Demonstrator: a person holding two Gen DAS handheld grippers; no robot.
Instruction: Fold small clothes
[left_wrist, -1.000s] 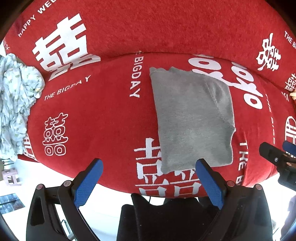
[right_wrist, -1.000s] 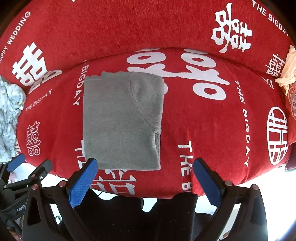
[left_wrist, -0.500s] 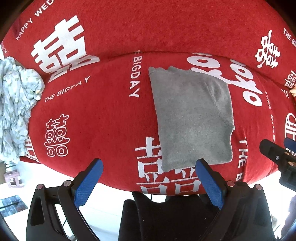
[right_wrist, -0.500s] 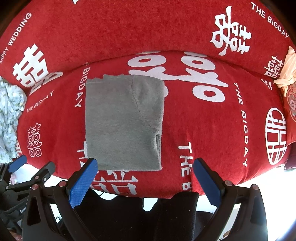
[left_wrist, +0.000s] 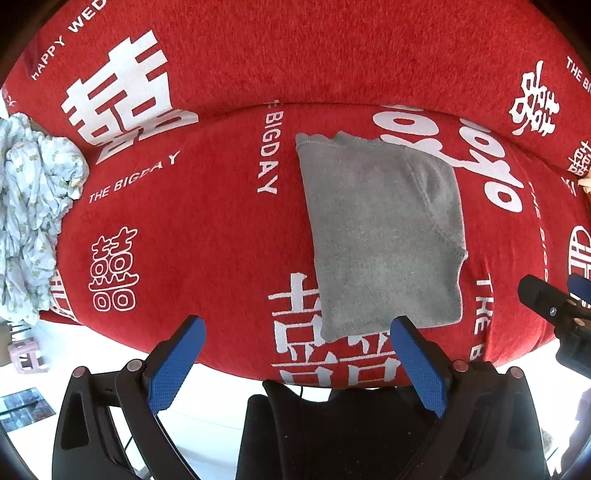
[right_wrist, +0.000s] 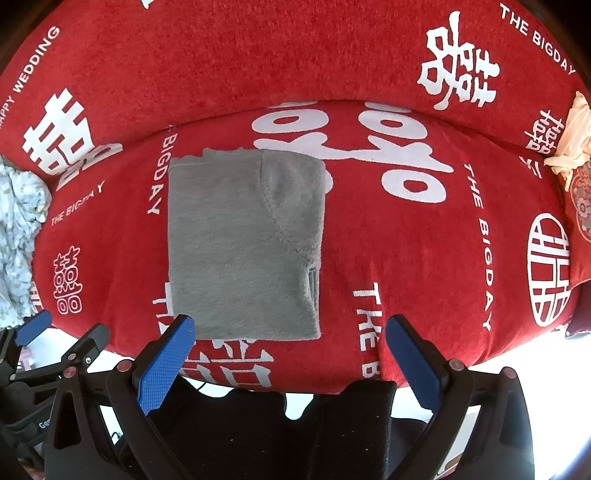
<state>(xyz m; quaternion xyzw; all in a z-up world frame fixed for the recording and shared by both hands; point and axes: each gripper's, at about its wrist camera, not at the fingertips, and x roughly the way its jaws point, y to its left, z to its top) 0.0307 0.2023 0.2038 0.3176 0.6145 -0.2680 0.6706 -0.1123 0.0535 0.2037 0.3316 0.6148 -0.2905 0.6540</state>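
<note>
The little gray garment (right_wrist: 243, 243) lay flat on the red sofa cover (right_wrist: 406, 258), already folded into a neat block, with its near edge close to the front of the seat. Both tools hung just in front of it and touched nothing. The left gripper (left_wrist: 295, 354) had its blue fingers (left_wrist: 177, 363) spread wide, with nothing between them, and its right finger sat in front of the gray cloth's near edge. The right gripper (right_wrist: 291, 354) was wide open and empty too, with its left finger in front of the cloth's near left corner. It looked to me like the next fold would start from that near edge. To do it well, I thought each tool should take one near corner, pinch all the layers together and not just the top one, and keep away from the red cover below. Then both should lift by the same amount and carry the edge straight to the far side, so the block stayed square. The cloth looked soft and fuzzy, so a loose pinch might let a layer slip. A heap of pale printed cloth (left_wrist: 29, 206) waited at the left end of the sofa, well apart.
</note>
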